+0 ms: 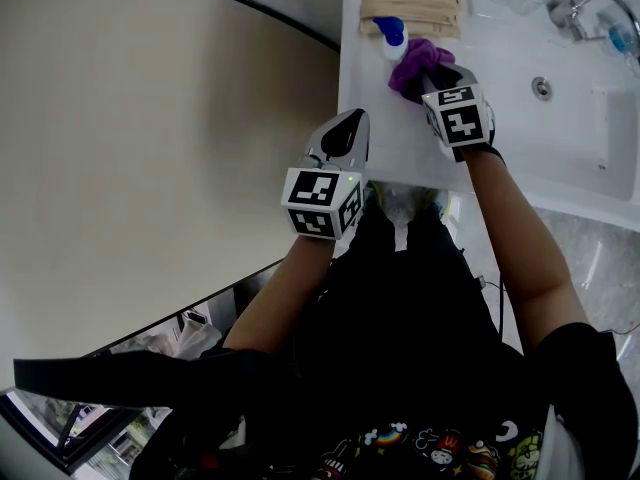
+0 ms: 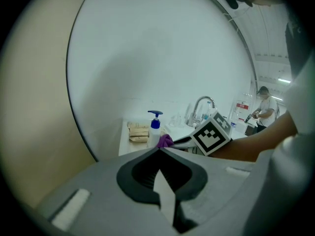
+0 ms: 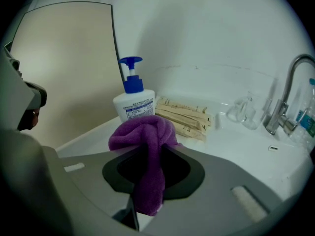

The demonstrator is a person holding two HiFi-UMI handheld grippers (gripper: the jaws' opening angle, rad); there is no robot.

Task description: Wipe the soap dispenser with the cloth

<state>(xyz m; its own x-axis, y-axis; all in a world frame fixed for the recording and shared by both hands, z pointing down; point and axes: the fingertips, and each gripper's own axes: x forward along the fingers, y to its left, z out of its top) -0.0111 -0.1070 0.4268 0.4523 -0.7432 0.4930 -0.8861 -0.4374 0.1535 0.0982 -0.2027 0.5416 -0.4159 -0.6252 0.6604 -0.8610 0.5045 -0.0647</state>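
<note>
While the right gripper (image 1: 437, 75) clamps the purple cloth (image 1: 414, 63) just beside the soap dispenser (image 1: 392, 38), the left gripper (image 1: 350, 126) hangs nearer, jaws together, empty.

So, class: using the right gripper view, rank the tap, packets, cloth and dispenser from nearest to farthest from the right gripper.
1. cloth, clamped between the jaws
2. dispenser, just behind, left
3. packets, further back, centre
4. tap, far right

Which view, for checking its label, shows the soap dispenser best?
The right gripper view: the soap dispenser stands close, pump and label visible, behind the purple cloth. The head view shows it from above, foreshortened; the left gripper view shows it small, far off.
</note>
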